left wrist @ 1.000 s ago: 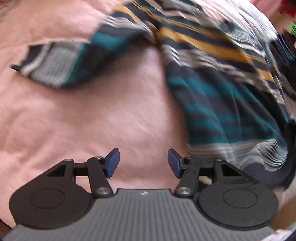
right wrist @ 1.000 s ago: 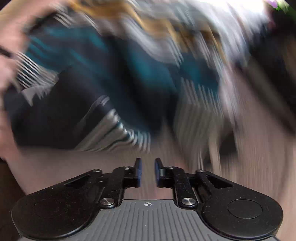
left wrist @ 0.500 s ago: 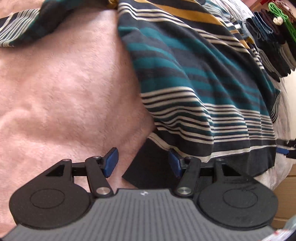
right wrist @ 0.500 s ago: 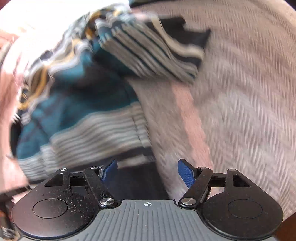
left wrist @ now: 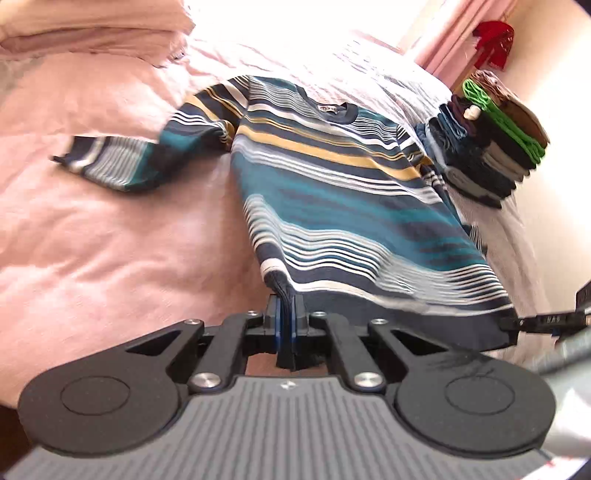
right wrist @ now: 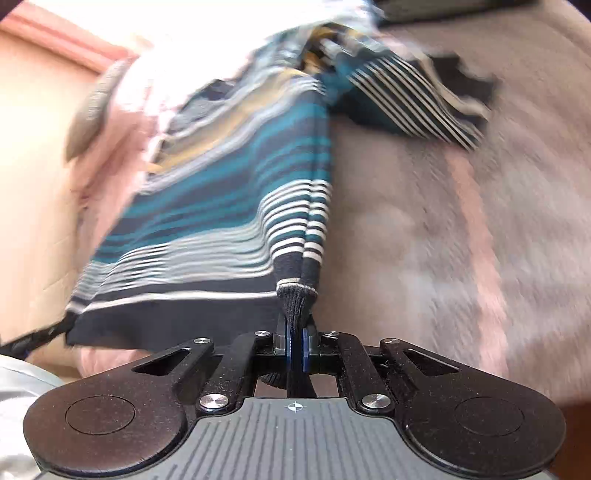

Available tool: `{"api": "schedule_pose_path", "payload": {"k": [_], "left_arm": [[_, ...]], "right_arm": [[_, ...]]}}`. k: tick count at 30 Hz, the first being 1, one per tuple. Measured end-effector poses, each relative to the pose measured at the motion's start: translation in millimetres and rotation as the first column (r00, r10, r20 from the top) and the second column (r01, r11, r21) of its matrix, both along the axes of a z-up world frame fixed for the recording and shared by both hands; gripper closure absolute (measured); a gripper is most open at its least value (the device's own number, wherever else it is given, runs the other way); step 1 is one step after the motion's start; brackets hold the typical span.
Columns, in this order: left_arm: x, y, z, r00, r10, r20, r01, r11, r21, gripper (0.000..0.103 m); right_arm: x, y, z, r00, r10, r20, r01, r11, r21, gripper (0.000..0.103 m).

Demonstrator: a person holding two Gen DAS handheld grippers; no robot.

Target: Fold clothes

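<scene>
A striped sweater (left wrist: 332, 184) in teal, navy, white and mustard lies face up on the pink bedspread (left wrist: 92, 221), collar at the far end, one sleeve (left wrist: 110, 162) spread to the left. My left gripper (left wrist: 285, 325) is shut on the hem's left corner, the dark ribbed edge pinched between its blue pads. My right gripper (right wrist: 295, 343) is shut on the other hem corner of the sweater (right wrist: 229, 206), which stretches away from it, lifted off the bed. In the left wrist view, the right gripper's tip (left wrist: 532, 321) shows at the hem's right end.
A stack of folded clothes (left wrist: 491, 147) stands on the bed to the right of the sweater. Pillows (left wrist: 92, 26) lie at the far left. A pink curtain (left wrist: 454, 40) and a red object (left wrist: 495, 40) hang beyond. The grey-and-pink herringbone blanket (right wrist: 461, 221) extends right.
Both grippers closed on the hem's two corners. They then rose and drew back, stretching the hem taut and lifting it off the bed.
</scene>
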State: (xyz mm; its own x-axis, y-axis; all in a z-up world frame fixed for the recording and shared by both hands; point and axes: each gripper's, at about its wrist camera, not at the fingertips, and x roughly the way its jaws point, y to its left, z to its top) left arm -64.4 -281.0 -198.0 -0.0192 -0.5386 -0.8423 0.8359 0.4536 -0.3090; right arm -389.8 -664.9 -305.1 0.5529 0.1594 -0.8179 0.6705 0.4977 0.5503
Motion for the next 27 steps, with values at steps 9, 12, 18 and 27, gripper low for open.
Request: {"api": "schedule_pose_path", "payload": {"k": [9,12,18,27], "left_arm": [[24,30,-104,0.997,0.076,-0.010,-0.068,0.937,0.344,0.089],[57,37,-97,0.990,0.089,0.108,-0.118,0.943,0.312,0.076],[162,4,-92,0.916,0.394,0.076,-0.400,0.912,0.092,0.054],[291,-65,-152,0.754,0.653,-0.073,-0.651,0.757,0.049,0.045]], "right_arm": [[59,30,-58,0.911,-0.028,-0.412,0.003,0.998,-0.062,0.072],[69,32,-44,0.903,-0.116,-0.415,0.077,0.991,-0.109,0.062],[110,22,-20,0.885,-0.214,-0.414,0.131,0.967,-0.219,0.062],[149,45,-1,0.885,-0.222,-0.408,0.123,0.959,-0.256,0.062]]}}
